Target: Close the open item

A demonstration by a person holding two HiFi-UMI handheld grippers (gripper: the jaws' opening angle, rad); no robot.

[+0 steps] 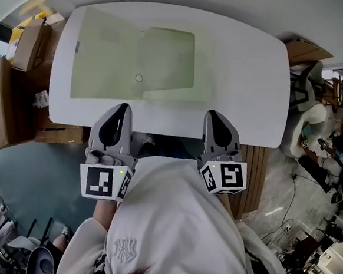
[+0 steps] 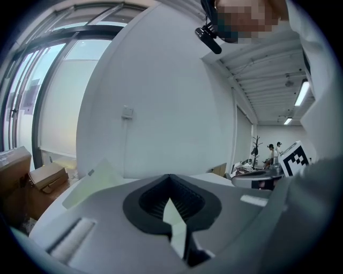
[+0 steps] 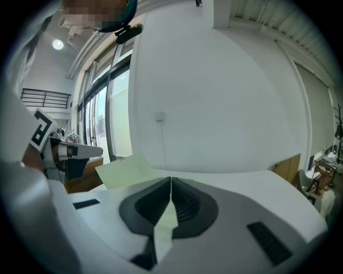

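Observation:
A pale green, see-through plastic folder lies open and flat on the white table, with a small round snap near its middle and a darker green panel on its right half. My left gripper hovers at the table's near edge just below the folder, its jaws shut on nothing. My right gripper is over the near edge further right, also shut and empty. The folder shows ahead and to the left in the left gripper view, and the folder lies ahead-left of the right gripper.
Cardboard boxes are stacked on the floor left of the table. An office chair and a seated person are at the right. A wooden panel stands under the table's near right side.

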